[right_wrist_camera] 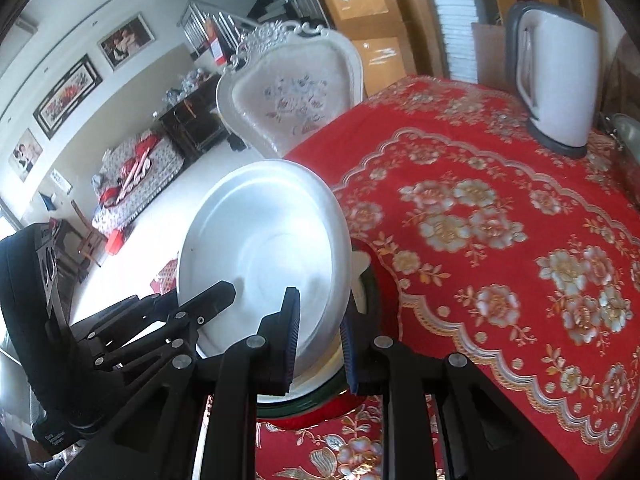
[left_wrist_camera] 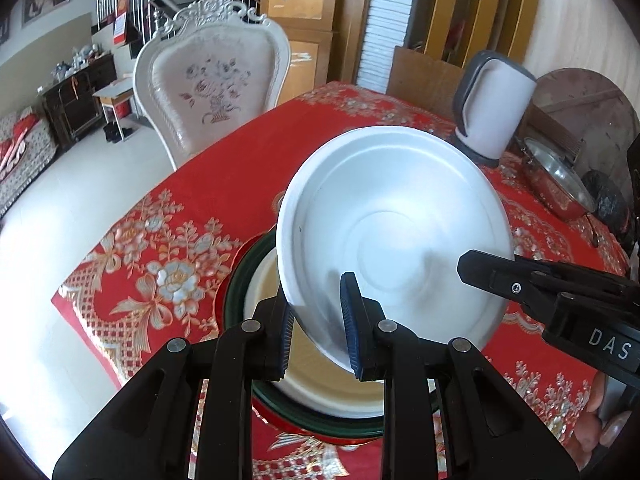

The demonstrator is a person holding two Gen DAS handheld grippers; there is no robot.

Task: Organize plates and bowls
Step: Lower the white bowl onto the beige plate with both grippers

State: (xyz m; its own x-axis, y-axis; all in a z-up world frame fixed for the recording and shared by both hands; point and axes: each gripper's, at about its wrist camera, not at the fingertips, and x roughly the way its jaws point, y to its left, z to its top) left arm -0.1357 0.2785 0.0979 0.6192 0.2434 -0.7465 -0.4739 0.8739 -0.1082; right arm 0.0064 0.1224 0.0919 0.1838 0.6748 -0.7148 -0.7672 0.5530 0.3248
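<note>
My left tool (left_wrist_camera: 320, 320) is matte black plastic with silver round pivot pins and ribbed blue pads (left_wrist_camera: 350, 320). My right tool (right_wrist_camera: 318, 336) matches it, with white "DAS" lettering on its body.

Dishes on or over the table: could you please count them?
3 visible: white bowl held tilted by both grippers, cream dish beneath it, dark-rimmed plate under that. More may be hidden below.

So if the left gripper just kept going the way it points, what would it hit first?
The left gripper is already clamped on the white plate's rim, so the plate goes with it. Just beyond and below sits the dish stack on the red cloth; that would likely come first, though depth is unclear.
</note>
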